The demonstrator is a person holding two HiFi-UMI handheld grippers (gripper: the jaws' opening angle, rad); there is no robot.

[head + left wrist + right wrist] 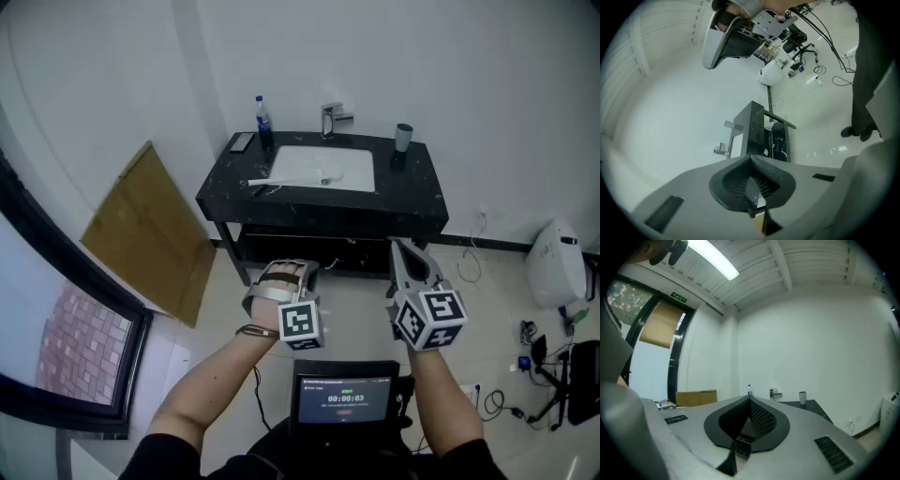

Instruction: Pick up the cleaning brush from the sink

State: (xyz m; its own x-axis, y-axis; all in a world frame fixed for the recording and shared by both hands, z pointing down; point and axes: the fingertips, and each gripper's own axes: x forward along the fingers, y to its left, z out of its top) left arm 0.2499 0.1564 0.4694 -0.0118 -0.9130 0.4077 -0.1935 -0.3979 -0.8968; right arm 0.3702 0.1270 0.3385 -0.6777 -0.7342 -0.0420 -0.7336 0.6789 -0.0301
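The cleaning brush point(292, 181) is white with a long handle. It lies across the left rim of the white sink point(349, 171), which is set in a black vanity top point(412, 192). Both grippers hang well short of the vanity, over the floor. My left gripper point(302, 267) is rolled on its side and shut with nothing in it; its meeting jaws point(751, 158) point toward the vanity point(757, 133). My right gripper point(395, 244) is held level and shut, also with nothing in it, its tip point(749, 398) aimed at the vanity top point(808, 405).
On the counter stand a blue-capped bottle point(263, 118), a faucet point(332, 118), a grey cup point(403, 137) and a dark flat device point(242, 142). Cardboard point(150, 230) leans at the left wall. A white appliance point(559, 262) and cables lie on the floor at right. A timer screen point(343, 397) sits near my body.
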